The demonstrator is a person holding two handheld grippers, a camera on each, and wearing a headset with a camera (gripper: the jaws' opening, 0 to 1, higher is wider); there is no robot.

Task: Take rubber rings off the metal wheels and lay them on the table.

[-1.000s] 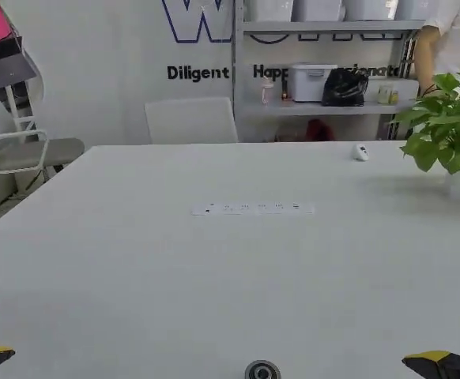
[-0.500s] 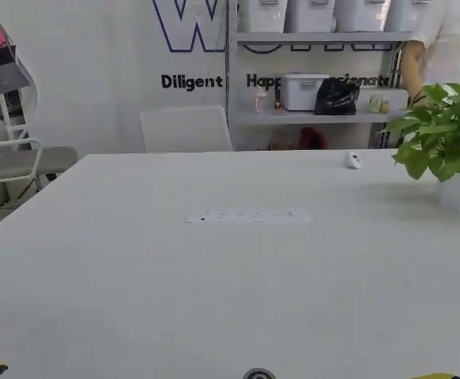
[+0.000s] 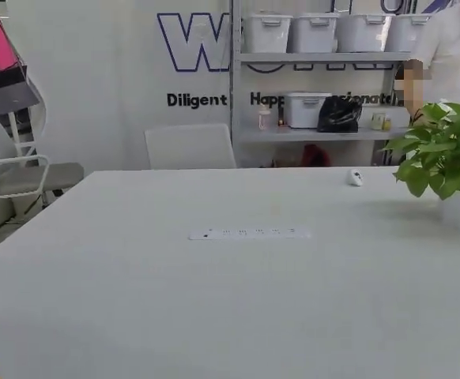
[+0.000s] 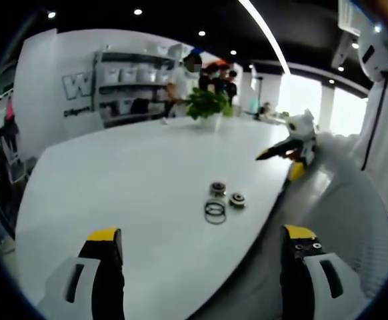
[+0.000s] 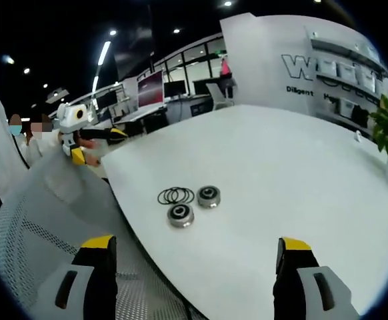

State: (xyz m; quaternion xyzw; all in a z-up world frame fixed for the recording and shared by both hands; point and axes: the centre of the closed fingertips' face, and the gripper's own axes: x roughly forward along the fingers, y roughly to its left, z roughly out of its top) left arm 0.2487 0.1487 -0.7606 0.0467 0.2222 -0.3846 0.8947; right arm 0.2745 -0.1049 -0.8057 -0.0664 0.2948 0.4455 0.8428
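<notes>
Several rubber rings (image 5: pixel 176 195) lie on the desk (image 5: pixel 281 167) just beside the two metal wheels (image 5: pixel 209 196); whether either wheel carries another is unclear. Left tool (image 4: pixel 201 234) and right tool (image 5: pixel 195 245) gape wide, empty, well apart from the wheels

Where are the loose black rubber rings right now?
In the right gripper view, the thin black rubber rings lie flat left of centre, near the edge of the white table, beside the two round metal wheels.
</notes>
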